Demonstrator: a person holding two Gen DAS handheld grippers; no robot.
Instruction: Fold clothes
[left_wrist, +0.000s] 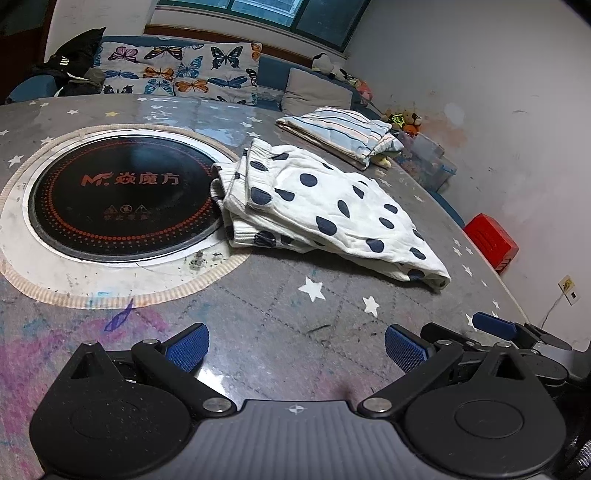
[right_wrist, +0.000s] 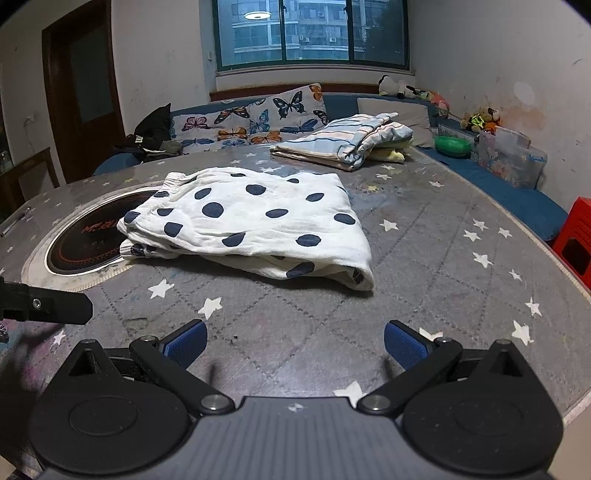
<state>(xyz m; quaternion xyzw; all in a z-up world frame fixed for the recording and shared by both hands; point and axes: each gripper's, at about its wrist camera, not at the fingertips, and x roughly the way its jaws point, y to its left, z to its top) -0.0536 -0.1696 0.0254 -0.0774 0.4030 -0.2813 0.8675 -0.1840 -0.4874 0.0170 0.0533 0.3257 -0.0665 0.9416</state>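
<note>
A white garment with dark blue dots (left_wrist: 325, 206) (right_wrist: 255, 221) lies folded on the grey star-patterned table, its left end overlapping the rim of a round black cooktop. Behind it rests a folded striped garment (left_wrist: 340, 133) (right_wrist: 343, 142) on top of something yellow. My left gripper (left_wrist: 295, 349) hovers open over bare table in front of the dotted garment, nothing between its blue pads. My right gripper (right_wrist: 295, 345) is open too, empty, nearer the table's front edge. One blue fingertip of the right gripper shows at the left wrist view's right side (left_wrist: 493, 321).
The built-in cooktop (left_wrist: 122, 199) (right_wrist: 92, 236) fills the table's left part. A blue sofa with butterfly cushions (right_wrist: 251, 122) runs behind the table. A red stool (left_wrist: 491, 242) (right_wrist: 576, 240) stands at the right, with plush toys (right_wrist: 480, 118) and a plastic box (right_wrist: 511, 158) near the wall.
</note>
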